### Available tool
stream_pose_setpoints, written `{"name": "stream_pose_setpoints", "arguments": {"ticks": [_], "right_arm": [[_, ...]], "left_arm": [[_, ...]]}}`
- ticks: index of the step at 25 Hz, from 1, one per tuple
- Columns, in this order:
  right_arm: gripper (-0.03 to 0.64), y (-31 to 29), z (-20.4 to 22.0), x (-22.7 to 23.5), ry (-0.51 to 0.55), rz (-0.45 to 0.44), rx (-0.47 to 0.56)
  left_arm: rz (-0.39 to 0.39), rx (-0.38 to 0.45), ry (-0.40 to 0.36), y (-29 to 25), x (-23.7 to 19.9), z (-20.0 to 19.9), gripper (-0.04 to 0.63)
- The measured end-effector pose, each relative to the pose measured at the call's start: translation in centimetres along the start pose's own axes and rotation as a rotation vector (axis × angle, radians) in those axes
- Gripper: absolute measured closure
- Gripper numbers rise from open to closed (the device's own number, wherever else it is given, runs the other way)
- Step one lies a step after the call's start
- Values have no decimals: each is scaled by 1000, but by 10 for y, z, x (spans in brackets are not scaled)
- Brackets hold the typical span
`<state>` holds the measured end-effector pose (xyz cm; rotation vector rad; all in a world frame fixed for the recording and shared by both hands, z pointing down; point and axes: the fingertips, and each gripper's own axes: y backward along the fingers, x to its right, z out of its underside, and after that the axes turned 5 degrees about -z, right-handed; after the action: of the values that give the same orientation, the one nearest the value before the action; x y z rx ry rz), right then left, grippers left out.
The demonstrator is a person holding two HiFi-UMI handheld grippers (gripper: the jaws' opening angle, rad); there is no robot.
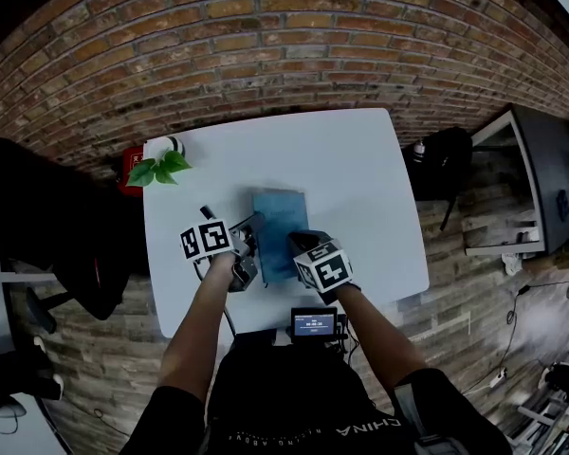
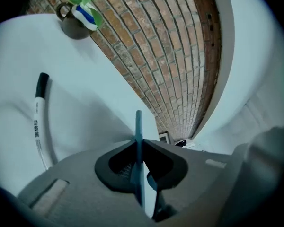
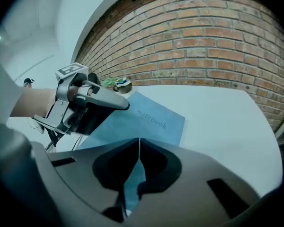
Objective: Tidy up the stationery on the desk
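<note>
Your left gripper (image 1: 255,225) is clamped on the thin blue softcover notebook (image 1: 280,214). In the left gripper view the cover runs edge-on straight between the two dark pads (image 2: 154,161), which press on it from both sides.

Your right gripper (image 1: 295,242) has its jaws drawn together. In the right gripper view the same blue cover (image 3: 149,122) passes between the tips, so that gripper pinches it too.

From the head view, the notebook sits over the middle of the white rectangular table (image 1: 360,159). Your left gripper is at its 8 o'clock edge and your right gripper at its 5 o'clock corner. I cannot tell whether the notebook lies flat on the tabletop or is slightly lifted.

A white marker pen with a black cap (image 2: 39,122) lies on the table at about 9 o'clock from the notebook, near your left gripper but apart from it. A dark mug holding a green leafy plant (image 1: 161,166) stands at the table's 10 o'clock corner. A small device with a lit screen (image 1: 314,323) sits at the table's 6 o'clock edge, between your forearms. A red brick wall (image 1: 266,36) runs behind the table at 12 o'clock.
</note>
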<state>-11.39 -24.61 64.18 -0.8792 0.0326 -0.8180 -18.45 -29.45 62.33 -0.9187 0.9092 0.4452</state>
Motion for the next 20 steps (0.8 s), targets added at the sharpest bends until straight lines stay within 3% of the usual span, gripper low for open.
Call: {"name": "stream_pose_setpoints", "arguments": {"ticks": [7, 14, 17, 20], "right_arm": [[598, -23, 17, 5, -32, 5, -37], [600, -36, 26, 9, -50, 10, -67], [603, -38, 25, 9, -46, 7, -73], [603, -36, 25, 8, -38, 3, -74]], "left_arm": [[-196, -25, -148, -8, -36, 5, 540], [-369, -56, -345, -2, -56, 9, 512], [-394, -2, -449, 10, -52, 4, 512], [-367, 95, -561, 25, -37, -1, 512]]}}
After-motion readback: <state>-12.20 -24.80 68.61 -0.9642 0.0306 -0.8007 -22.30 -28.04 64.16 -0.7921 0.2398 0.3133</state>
